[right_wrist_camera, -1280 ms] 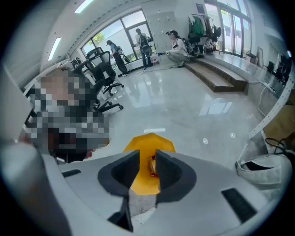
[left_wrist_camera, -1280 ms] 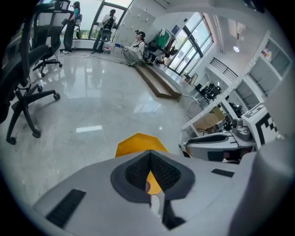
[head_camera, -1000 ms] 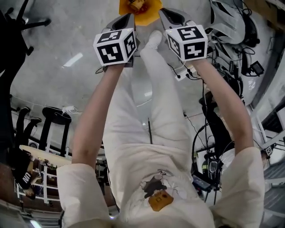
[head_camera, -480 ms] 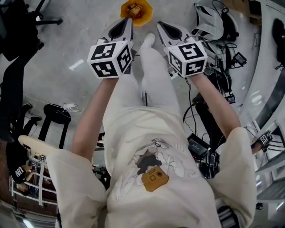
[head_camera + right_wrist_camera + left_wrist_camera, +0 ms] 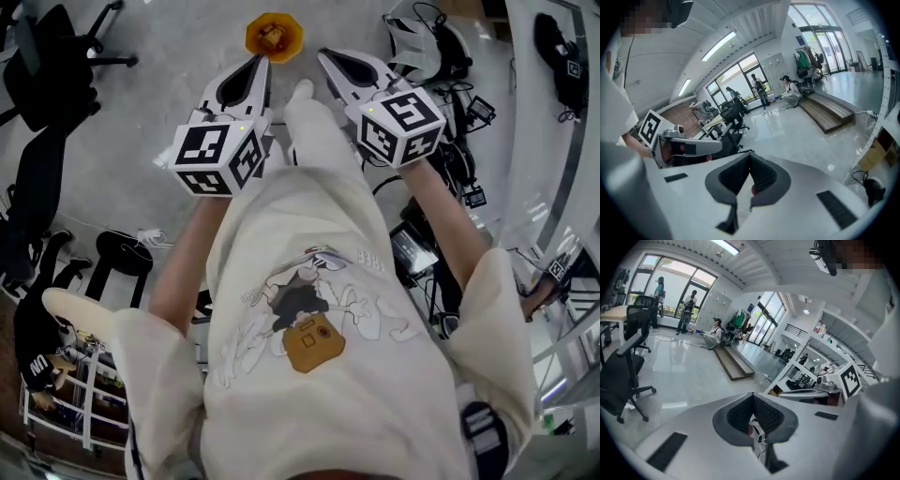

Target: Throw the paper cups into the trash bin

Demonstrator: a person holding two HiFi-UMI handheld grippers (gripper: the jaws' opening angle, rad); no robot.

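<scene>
An orange, octagon-rimmed bin stands on the grey floor ahead of the person's feet, with something small and yellowish inside; I cannot tell what it is. No paper cup shows outside it. My left gripper and right gripper are held side by side at waist height, pointing toward the bin. Both are shut with nothing between the pads. In the left gripper view the jaws meet over open floor, and the right gripper shows beside them. In the right gripper view the shut jaws have the left gripper at their left.
A black office chair stands at the far left, and a black stool nearer. Cables and black gear crowd the floor at right. A low wooden platform and several people are far off across the hall.
The head view has tipped back: both grippers sit lower in the frame and the whole orange bin now shows above them. Both grippers stay shut and side by side.
</scene>
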